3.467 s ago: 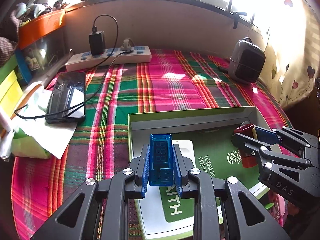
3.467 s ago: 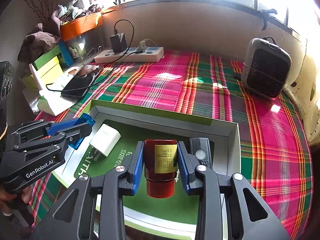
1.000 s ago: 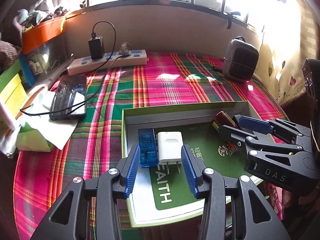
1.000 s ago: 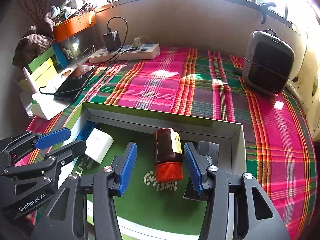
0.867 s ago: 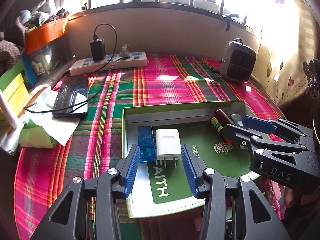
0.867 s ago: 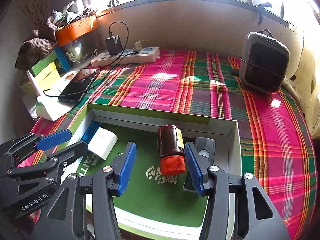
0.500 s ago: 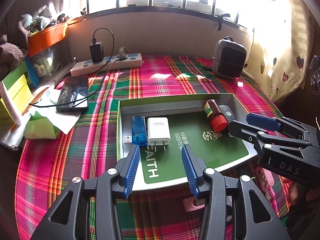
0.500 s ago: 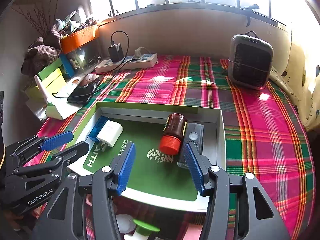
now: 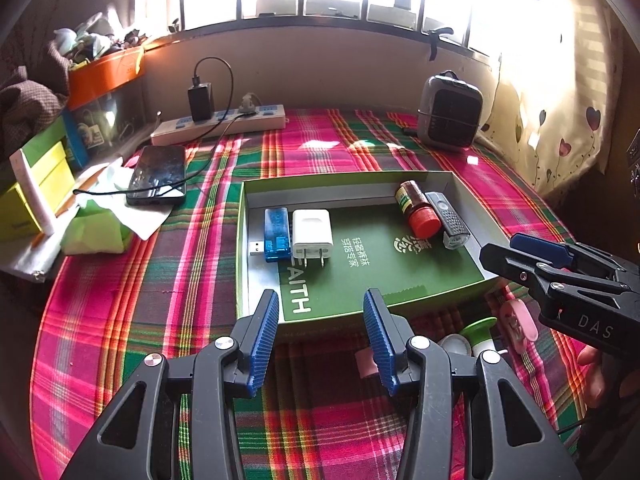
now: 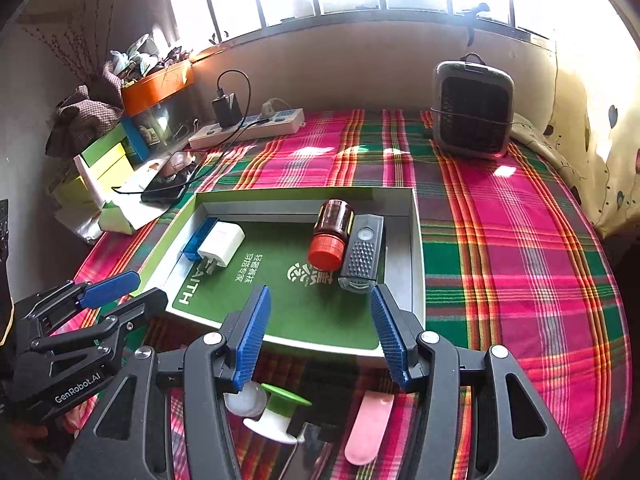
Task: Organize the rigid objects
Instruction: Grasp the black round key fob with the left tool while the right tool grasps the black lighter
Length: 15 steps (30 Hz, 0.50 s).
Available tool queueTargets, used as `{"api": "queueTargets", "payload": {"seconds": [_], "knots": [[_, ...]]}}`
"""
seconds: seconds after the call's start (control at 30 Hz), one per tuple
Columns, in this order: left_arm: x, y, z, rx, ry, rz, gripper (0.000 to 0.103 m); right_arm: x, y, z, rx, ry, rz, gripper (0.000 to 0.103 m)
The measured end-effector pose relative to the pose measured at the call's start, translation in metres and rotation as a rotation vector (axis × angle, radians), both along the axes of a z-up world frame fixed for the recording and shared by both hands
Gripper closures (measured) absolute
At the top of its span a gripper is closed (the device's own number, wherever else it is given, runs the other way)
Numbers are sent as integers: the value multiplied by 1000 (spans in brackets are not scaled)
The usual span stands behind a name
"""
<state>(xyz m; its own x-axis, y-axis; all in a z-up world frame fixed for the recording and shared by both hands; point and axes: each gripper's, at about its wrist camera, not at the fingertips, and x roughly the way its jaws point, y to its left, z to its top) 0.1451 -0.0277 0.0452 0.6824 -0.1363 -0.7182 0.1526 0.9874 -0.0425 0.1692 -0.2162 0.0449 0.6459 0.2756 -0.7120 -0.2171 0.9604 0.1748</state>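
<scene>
Pink case [image 10: 368, 427] and green-capped spool [image 10: 277, 412] (partly behind the right tool's [image 10: 320, 334] fingers)

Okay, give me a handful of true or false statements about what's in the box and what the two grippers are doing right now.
1. The brown bottle lies on its side in the green box. True.
2. The left gripper holds the blue USB stick. False: its jaws are empty; the stick lies in the box.
3. The white charger lies beside the blue USB stick. True.
4. The right gripper is clamped on the bottle. False: open, empty.
</scene>
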Motion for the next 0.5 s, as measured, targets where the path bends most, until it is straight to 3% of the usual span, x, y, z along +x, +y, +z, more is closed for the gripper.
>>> {"api": "queueTargets", "payload": {"seconds": [0.2, 0.5], "knots": [[-12, -3, -1, -2, 0, -10, 60, -19, -8, -4, -11, 9, -17, 50], [-26, 1, -13, -68, 33, -31, 60, -53, -20, -14, -2, 44, -41, 50]]}}
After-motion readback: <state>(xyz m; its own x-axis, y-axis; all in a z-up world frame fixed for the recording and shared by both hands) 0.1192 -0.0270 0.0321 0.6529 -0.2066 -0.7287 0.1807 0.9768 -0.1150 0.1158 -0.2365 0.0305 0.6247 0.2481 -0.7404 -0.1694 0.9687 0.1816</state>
